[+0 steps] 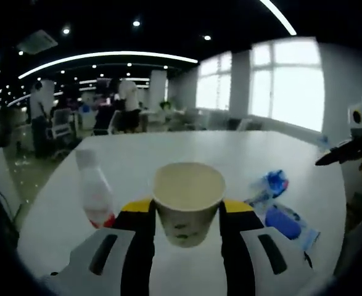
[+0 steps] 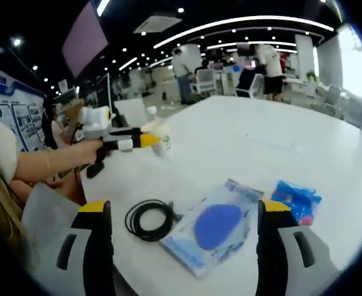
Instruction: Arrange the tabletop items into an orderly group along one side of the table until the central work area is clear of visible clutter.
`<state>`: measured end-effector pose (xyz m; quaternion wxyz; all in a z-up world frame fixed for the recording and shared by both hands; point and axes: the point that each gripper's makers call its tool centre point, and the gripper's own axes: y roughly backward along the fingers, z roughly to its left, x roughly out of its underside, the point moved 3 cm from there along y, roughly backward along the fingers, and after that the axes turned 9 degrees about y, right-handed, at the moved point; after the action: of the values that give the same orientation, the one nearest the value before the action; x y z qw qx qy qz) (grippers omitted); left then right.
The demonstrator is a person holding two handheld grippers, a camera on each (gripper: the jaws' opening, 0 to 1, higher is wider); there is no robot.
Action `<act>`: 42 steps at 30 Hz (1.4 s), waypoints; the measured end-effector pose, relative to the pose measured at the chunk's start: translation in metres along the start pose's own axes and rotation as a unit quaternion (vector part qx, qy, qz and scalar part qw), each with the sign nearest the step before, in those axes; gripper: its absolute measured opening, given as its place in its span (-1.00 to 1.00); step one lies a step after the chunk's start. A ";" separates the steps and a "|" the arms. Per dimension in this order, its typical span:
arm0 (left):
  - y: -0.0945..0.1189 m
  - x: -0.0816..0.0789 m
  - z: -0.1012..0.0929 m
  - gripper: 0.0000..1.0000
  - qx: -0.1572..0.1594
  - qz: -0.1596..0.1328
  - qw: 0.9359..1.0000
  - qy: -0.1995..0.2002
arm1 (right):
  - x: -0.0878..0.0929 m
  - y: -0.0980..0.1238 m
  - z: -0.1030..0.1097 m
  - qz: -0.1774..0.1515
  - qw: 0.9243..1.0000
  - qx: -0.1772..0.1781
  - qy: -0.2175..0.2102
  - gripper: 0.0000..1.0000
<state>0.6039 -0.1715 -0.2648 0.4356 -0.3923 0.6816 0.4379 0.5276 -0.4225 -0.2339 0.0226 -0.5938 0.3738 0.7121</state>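
The left gripper (image 1: 187, 231) had its jaws closed on a cream paper cup with a dark printed band (image 1: 189, 200), gripped low on the wall and carried above the white tabletop (image 1: 230, 151). In the right gripper view the same cup (image 2: 160, 137) sat at the left gripper's yellow tips (image 2: 145, 140), near the table's far-left edge.

The right gripper (image 2: 184, 246) stood wide open, holding nothing, hovering over the flat clear plastic pouch with a blue oval insert (image 2: 213, 227).

Handling, judged:
- Cup: light, thin-walled, crushes easily; grip below the stiffer rim, lightly.
- Pouch: limp and slick; probably best pinched at an edge.
- Black coiled cable (image 2: 150, 219), just beside the pouch: floppy; take across the loops.
- Crumpled blue packet (image 2: 296, 200): soft, light.
- Clear plastic bottle with a red-and-white label (image 1: 95, 191): stiff, possibly heavier; upright beside the cup; grip mid-body.
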 end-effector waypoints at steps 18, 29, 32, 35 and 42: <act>-0.031 0.025 0.026 -0.23 -0.044 -0.005 0.999 0.001 | 0.021 -0.011 -0.002 0.036 0.999 0.001 -0.002 0.94; -0.049 0.040 0.037 -0.23 -0.051 0.011 0.999 -0.016 | 0.021 -0.011 -0.002 0.023 0.999 -0.001 -0.030 0.93; -0.053 0.042 0.040 -0.23 -0.058 0.012 0.998 -0.019 | 0.024 -0.011 -0.003 0.029 0.999 0.001 -0.030 0.93; -0.056 0.043 0.042 -0.23 -0.064 0.006 0.998 -0.008 | 0.027 -0.011 -0.004 0.032 0.999 0.003 -0.033 0.92; -0.063 0.046 0.045 -0.23 -0.070 0.006 0.998 -0.006 | 0.032 -0.011 -0.007 0.039 0.998 0.008 -0.043 0.91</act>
<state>0.6586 -0.1562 -0.3349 0.4088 -0.4153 0.6488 0.4893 0.5290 -0.4312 -0.2677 0.0157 -0.5478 0.4007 0.7343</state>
